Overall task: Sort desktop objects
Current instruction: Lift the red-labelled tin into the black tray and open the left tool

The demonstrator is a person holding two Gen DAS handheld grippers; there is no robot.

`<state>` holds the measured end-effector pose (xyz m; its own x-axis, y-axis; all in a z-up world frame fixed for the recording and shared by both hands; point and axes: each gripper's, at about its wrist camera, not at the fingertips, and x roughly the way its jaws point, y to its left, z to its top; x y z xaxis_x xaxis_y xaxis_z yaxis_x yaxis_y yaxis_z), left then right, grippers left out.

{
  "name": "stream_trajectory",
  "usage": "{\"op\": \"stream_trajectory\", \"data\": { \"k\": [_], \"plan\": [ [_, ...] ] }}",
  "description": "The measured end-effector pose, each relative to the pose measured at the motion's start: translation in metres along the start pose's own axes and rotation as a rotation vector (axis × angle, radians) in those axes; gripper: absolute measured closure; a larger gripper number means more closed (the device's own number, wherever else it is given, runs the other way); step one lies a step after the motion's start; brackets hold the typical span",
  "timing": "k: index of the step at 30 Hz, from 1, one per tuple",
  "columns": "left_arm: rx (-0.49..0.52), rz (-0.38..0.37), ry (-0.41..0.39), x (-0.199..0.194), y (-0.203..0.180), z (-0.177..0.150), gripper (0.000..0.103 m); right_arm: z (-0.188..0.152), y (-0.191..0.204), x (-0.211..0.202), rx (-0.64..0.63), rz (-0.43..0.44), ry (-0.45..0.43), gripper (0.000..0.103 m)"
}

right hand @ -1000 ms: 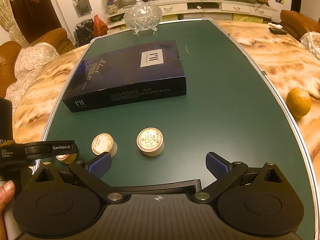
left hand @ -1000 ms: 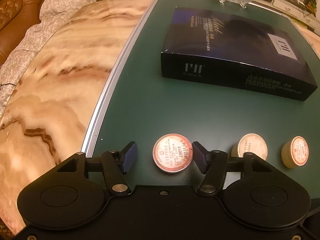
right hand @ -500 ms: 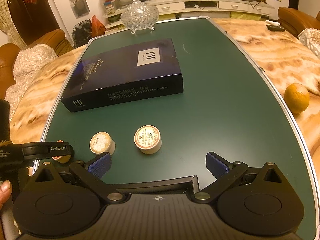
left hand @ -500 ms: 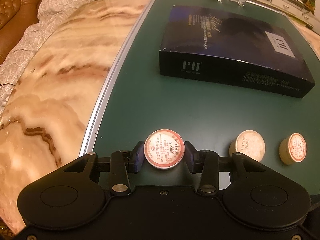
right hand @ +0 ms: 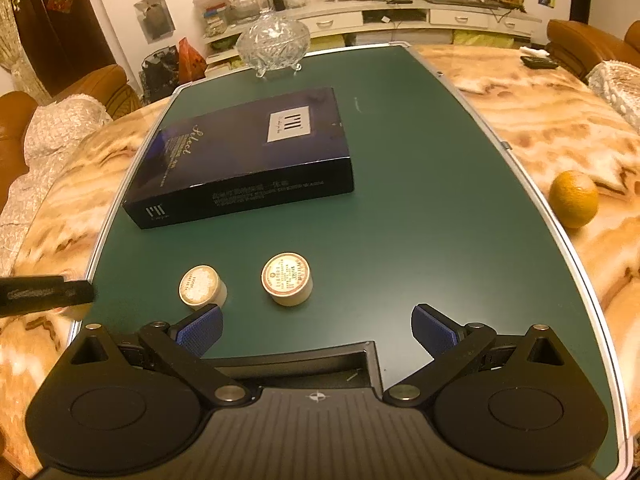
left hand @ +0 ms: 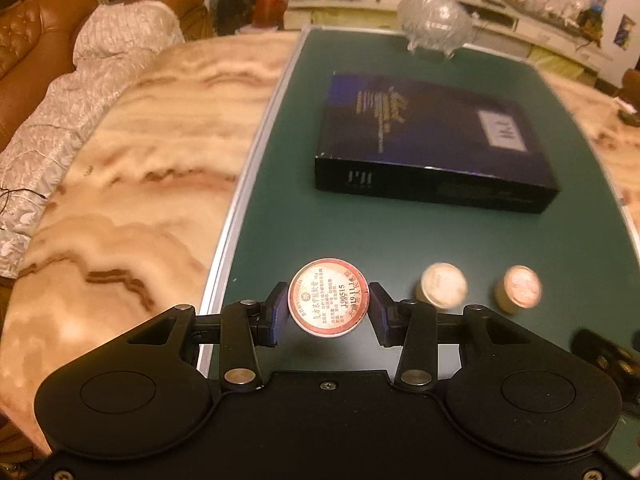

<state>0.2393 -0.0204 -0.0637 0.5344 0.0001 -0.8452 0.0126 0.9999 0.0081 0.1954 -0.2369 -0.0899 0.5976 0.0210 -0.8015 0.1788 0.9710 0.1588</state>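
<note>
My left gripper [left hand: 329, 309] is shut on a small round tin with a red-rimmed label [left hand: 329, 297] and holds it lifted above the green mat [left hand: 360, 236]. Two more round tins stand on the mat: a pale-topped one [left hand: 442, 289] [right hand: 202, 290] and a red-rimmed one [left hand: 519, 293] [right hand: 287, 278]. A dark blue flat box [left hand: 432, 140] [right hand: 244, 156] lies further back. My right gripper [right hand: 318, 328] is open and empty, just in front of the two tins. Part of the left gripper [right hand: 44, 292] shows at the left edge of the right wrist view.
A lidded crystal bowl [right hand: 274, 42] stands at the mat's far end. An orange [right hand: 574, 198] lies on the marble table [right hand: 560, 120] right of the mat. A sofa with a cushion [left hand: 100, 52] is on the left. A dark remote-like object [right hand: 538, 62] lies far right.
My left gripper closed on the red-rimmed tin, then lifted it off the mat and tilted up. The right gripper stayed open and almost still.
</note>
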Motion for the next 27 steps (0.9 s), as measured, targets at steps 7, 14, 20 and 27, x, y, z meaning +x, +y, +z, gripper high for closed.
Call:
{"op": "stream_trajectory", "data": {
  "k": [7,14,20,27],
  "plan": [
    [0.040,-0.021,0.008,-0.039,0.003,-0.042,0.062,-0.004,0.000,-0.021,-0.010,-0.013,-0.018,0.000],
    [0.057,-0.044,0.107,-0.026,0.002,-0.088,0.062,-0.013,-0.007,-0.039,0.015,-0.016,-0.034,0.000],
    [0.048,-0.061,0.152,-0.007,0.002,-0.107,0.062,-0.023,-0.013,-0.045,0.029,-0.018,-0.016,0.000],
    [0.069,-0.024,0.160,0.008,-0.002,-0.112,0.062,-0.028,-0.016,-0.045,0.032,-0.026,-0.008,0.000]
  ]
}}
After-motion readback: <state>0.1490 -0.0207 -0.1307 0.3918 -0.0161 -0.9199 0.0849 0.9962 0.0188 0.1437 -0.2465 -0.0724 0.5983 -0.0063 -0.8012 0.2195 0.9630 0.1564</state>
